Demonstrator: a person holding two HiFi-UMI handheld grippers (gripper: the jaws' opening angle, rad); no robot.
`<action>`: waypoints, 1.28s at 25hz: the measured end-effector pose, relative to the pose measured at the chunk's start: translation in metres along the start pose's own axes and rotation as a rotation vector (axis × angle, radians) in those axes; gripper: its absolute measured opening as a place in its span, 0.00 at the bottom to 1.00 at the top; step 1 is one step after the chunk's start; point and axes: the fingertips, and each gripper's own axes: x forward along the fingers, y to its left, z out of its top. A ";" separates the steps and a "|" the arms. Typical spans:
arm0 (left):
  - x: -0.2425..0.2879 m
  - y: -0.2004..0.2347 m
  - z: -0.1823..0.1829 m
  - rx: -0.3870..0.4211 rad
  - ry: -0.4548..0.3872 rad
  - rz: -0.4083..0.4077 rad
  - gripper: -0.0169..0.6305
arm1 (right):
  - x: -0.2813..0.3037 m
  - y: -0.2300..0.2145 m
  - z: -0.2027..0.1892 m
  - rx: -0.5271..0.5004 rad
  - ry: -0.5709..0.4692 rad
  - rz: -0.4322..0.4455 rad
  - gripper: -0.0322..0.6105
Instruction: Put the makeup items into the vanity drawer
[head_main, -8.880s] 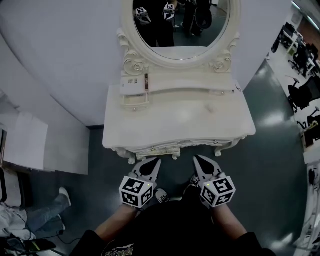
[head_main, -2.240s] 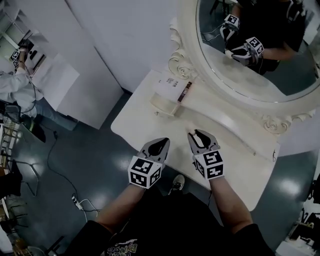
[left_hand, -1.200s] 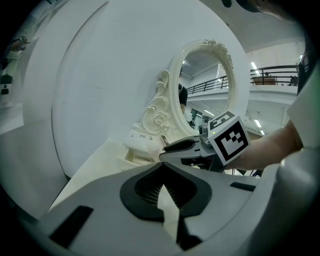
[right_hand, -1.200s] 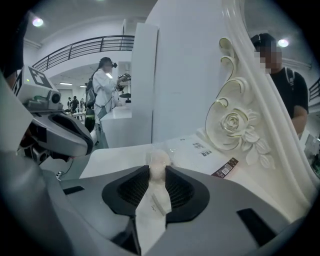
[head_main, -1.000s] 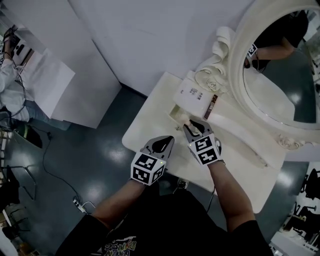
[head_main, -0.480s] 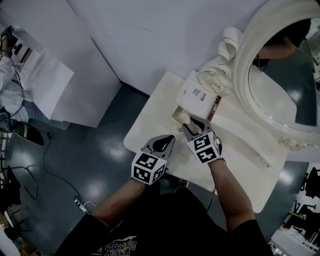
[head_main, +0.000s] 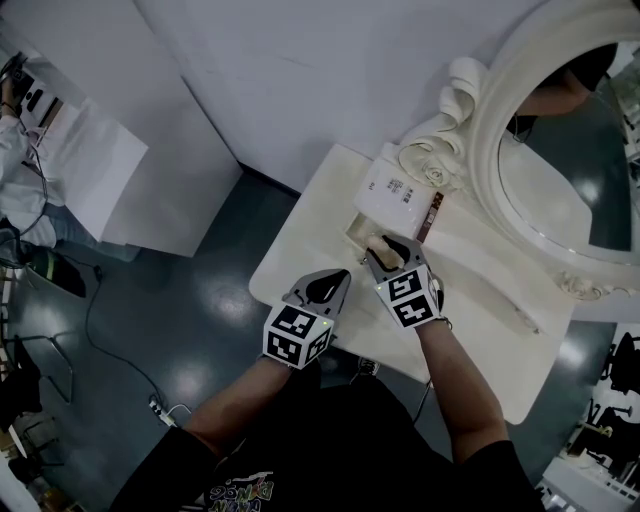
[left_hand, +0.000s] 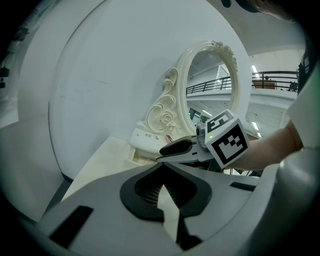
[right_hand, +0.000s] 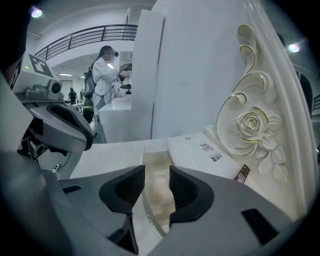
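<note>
A small drawer (head_main: 356, 228) stands pulled out of the cream vanity (head_main: 300, 250), below the mirror's carved rose. My right gripper (head_main: 388, 246) hangs over the drawer, and its jaws are opening. In the right gripper view a pale egg-shaped makeup sponge (right_hand: 159, 192) lies in the drawer (right_hand: 150, 155) below the gap of the right gripper (right_hand: 157, 172), and the pads stand off it. The head view shows the sponge (head_main: 379, 243) as a beige spot at the tips. My left gripper (head_main: 335, 277) (left_hand: 162, 167) hovers over the vanity's front edge, shut and empty.
A white printed box (head_main: 390, 185) (right_hand: 202, 147) lies on the shelf above the drawer, with a slim dark item (head_main: 432, 212) (right_hand: 242, 173) beside it. The oval mirror (head_main: 570, 150) rises at the right. A person (right_hand: 105, 75) stands at a far counter.
My right gripper's jaws have spread apart over the drawer, and the beige sponge now shows in the drawer at their tips. The left gripper has barely moved.
</note>
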 end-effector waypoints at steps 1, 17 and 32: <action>-0.001 0.000 0.001 0.002 -0.001 -0.002 0.04 | -0.001 0.000 0.000 0.005 -0.003 -0.005 0.32; -0.009 -0.008 0.010 0.068 -0.001 -0.063 0.04 | -0.039 -0.003 0.013 0.110 -0.110 -0.134 0.09; -0.012 -0.040 0.009 0.160 0.012 -0.180 0.04 | -0.119 -0.004 -0.016 0.307 -0.193 -0.319 0.09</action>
